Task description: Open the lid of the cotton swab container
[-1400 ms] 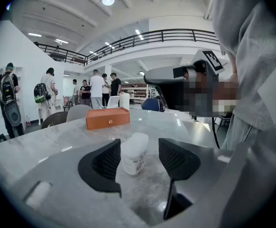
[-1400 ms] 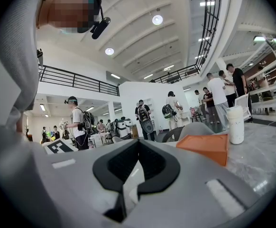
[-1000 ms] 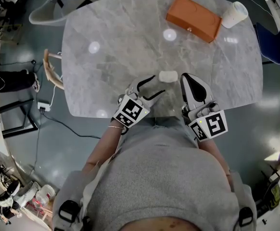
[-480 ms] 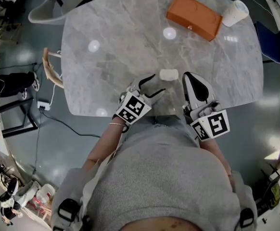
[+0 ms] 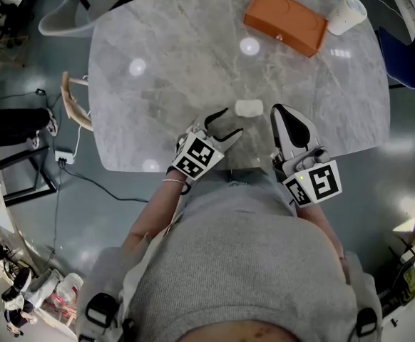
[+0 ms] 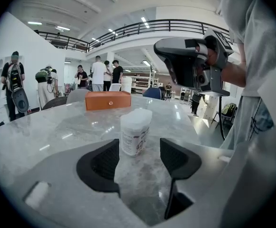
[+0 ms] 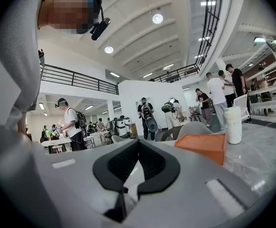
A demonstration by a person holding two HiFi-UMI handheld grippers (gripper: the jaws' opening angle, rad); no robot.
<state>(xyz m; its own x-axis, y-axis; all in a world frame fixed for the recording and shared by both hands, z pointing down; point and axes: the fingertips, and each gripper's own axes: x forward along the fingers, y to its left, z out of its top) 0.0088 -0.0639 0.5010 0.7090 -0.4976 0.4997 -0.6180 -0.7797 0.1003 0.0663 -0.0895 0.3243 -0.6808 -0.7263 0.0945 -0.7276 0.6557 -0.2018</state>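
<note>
The cotton swab container [image 5: 249,108] is a small white tub with a printed label and its lid on. It stands upright near the marble table's front edge. In the left gripper view the container [image 6: 135,130] sits just beyond the jaw tips, in line with the gap and untouched. My left gripper [image 5: 229,122] is open, a little to the container's left and nearer to me. My right gripper [image 5: 282,117] is shut on nothing, just right of the container. In its own view the right gripper [image 7: 138,144] points past the container, which is hidden there.
An orange box [image 5: 286,20] lies at the table's [image 5: 165,84] far right, with a white cup [image 5: 346,13] beside it. A grey chair [image 5: 72,16] stands at the far left corner. Several people stand in the hall beyond the table.
My left gripper has edged slightly forward toward the container. The right gripper has hardly moved and stays shut.
</note>
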